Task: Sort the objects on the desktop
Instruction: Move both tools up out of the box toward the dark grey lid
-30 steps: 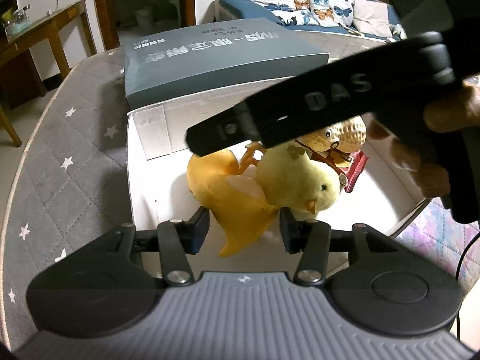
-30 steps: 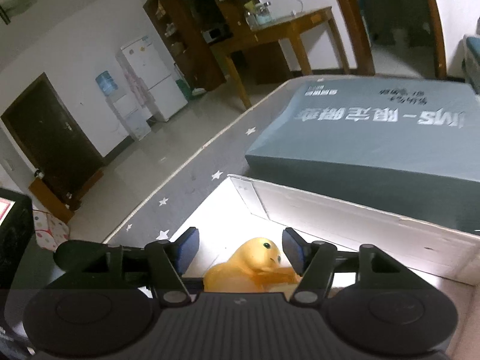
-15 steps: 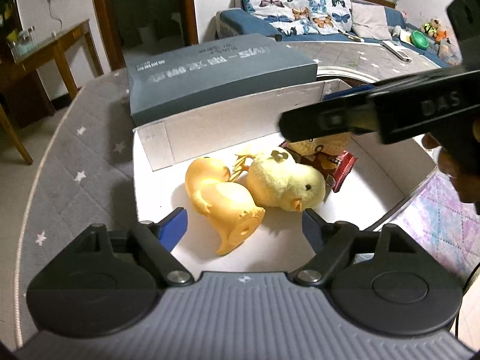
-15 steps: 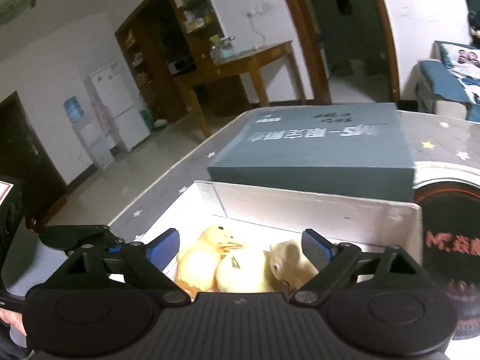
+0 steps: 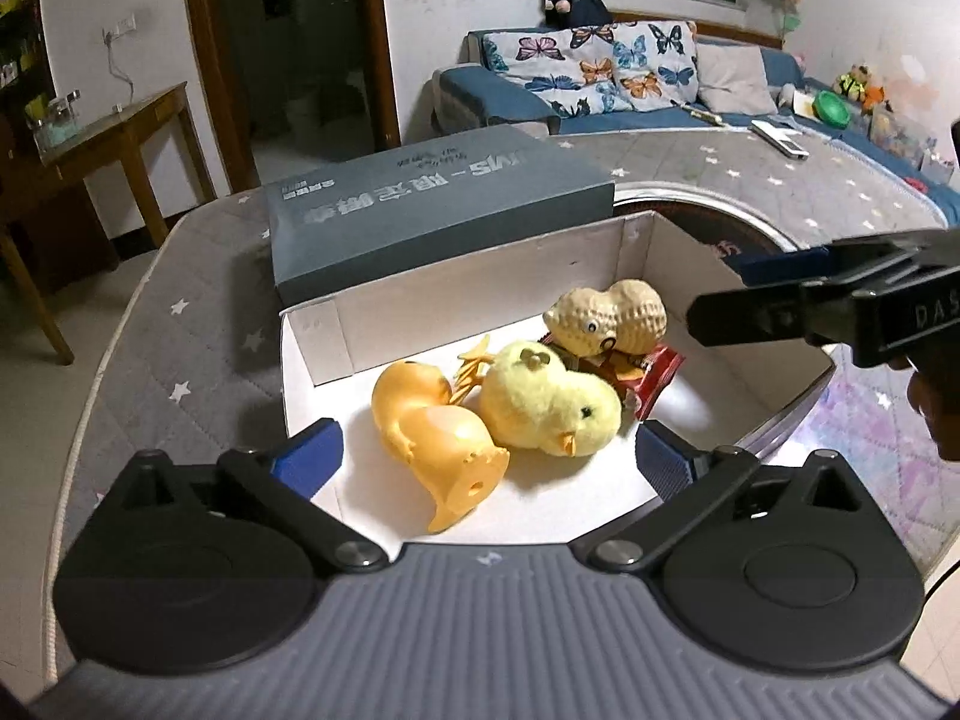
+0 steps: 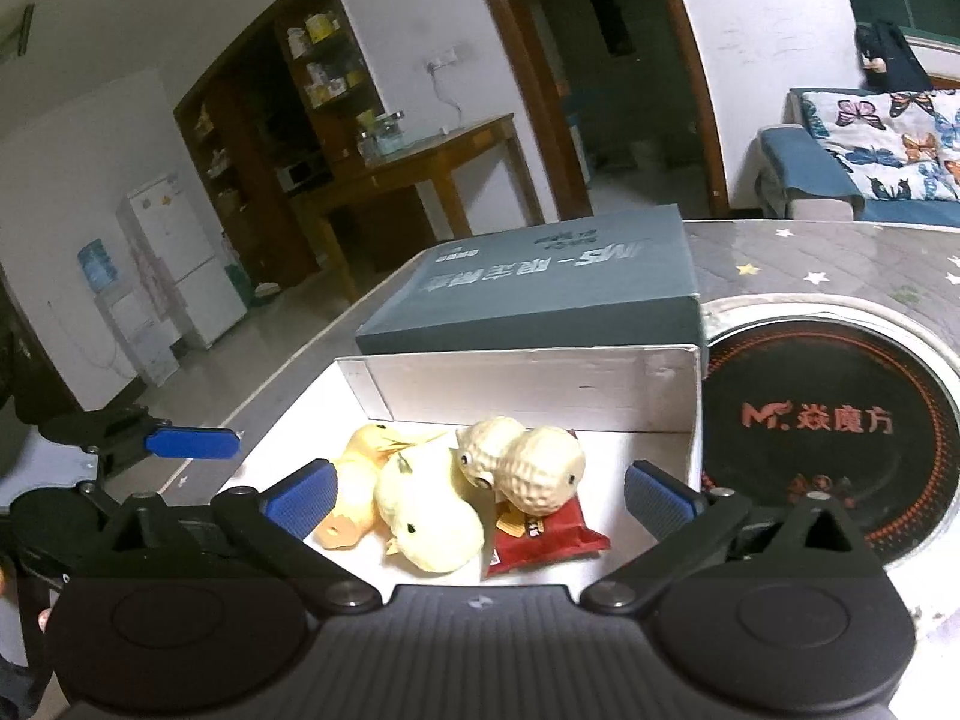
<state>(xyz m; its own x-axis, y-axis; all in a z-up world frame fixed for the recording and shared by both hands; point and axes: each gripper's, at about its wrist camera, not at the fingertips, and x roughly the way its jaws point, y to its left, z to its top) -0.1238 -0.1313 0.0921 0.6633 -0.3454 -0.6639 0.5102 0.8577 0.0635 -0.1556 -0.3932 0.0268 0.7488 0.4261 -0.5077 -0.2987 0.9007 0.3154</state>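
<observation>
A white open box sits on the grey star-patterned table. Inside lie an orange plastic duck, a fluffy yellow chick, a peanut-shaped toy and a red snack packet. My left gripper hovers open at the box's near edge, nothing between its blue pads. My right gripper is open too, above the near side of the box. The right gripper's fingers reach in from the right in the left wrist view.
A dark grey flat box lies just behind the white box. A round black hotplate is set into the table to the right. A sofa and a wooden side table stand beyond.
My left gripper let go of the orange duck, opened wide and drew back. My right gripper also opened wider and pulled back to the right, so all the toys in the box show.
</observation>
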